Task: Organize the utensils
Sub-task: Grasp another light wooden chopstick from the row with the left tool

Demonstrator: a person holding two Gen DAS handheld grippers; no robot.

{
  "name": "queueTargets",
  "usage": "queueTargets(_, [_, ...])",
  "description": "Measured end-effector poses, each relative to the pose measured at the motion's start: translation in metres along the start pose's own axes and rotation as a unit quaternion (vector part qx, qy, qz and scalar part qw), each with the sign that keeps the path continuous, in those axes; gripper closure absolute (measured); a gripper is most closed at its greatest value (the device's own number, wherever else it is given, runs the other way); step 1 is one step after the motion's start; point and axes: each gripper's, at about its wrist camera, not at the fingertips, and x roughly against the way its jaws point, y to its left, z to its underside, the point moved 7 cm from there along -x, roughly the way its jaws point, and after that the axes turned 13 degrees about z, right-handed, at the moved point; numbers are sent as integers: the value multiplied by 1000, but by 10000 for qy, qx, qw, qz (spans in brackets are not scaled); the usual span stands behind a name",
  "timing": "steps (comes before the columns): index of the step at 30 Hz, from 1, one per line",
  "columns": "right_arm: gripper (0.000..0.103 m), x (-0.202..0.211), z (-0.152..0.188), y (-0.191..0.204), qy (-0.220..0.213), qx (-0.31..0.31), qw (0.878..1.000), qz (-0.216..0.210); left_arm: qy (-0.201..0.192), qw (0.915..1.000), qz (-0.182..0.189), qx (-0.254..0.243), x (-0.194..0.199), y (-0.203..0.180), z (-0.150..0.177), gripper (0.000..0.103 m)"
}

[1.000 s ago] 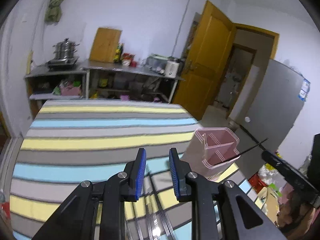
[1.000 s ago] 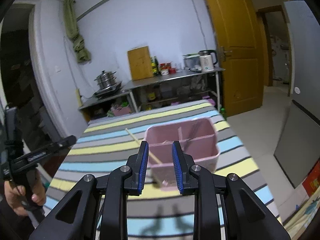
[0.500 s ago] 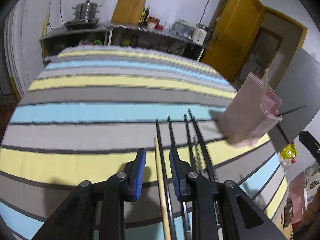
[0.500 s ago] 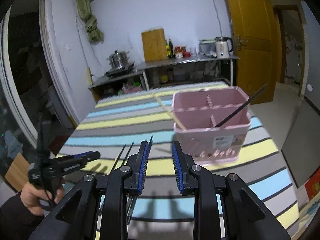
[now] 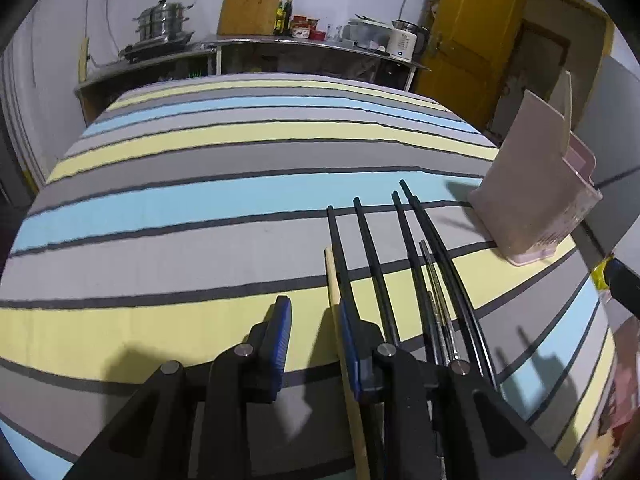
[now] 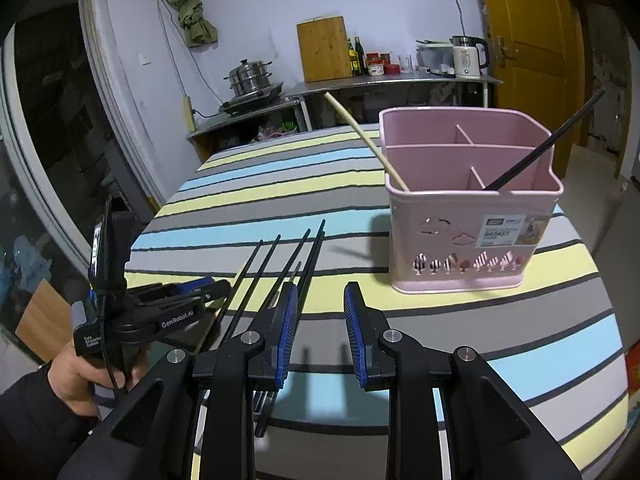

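Several black chopsticks lie side by side on the striped tablecloth, with one wooden chopstick at their left. My left gripper is open low over the cloth, the wooden chopstick running between its fingers, close to the right one. The black chopsticks also show in the right wrist view. A pink utensil basket stands upright and holds a wooden chopstick and a black chopstick. My right gripper is open and empty, in front of the basket. The left gripper also shows in the right wrist view.
The basket stands near the table's right edge. Behind the table a metal shelf carries a steamer pot, a cutting board, bottles and a kettle. A yellow door is at the right.
My left gripper has dropped down to the chopsticks on the cloth, and the wooden one now lies between its fingers. My right gripper has pulled back from the basket and risen.
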Motion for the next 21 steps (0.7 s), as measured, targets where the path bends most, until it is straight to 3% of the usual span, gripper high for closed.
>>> queueTargets(10, [78,-5,5,2,117,0,9999,-34,140,9976,-467,-488,-12,-8,-6,76])
queueTargets(12, [78,-7,6,4,156,21,9999,-41,143,9977,-500,-439,-10,-3,-7,92])
queueTargets(13, [78,-8,8,5,172,35,9998,-44,138,9979,-516,-378,-9,1,-8,95])
queueTargets(16, [78,-13,11,11,245,99,9996,-66,94,9996,-250,17,-1,15,-8,97])
queueTargets(21, [78,-26,18,20,399,167,9990,-104,19,9992,-250,308,16,34,2,97])
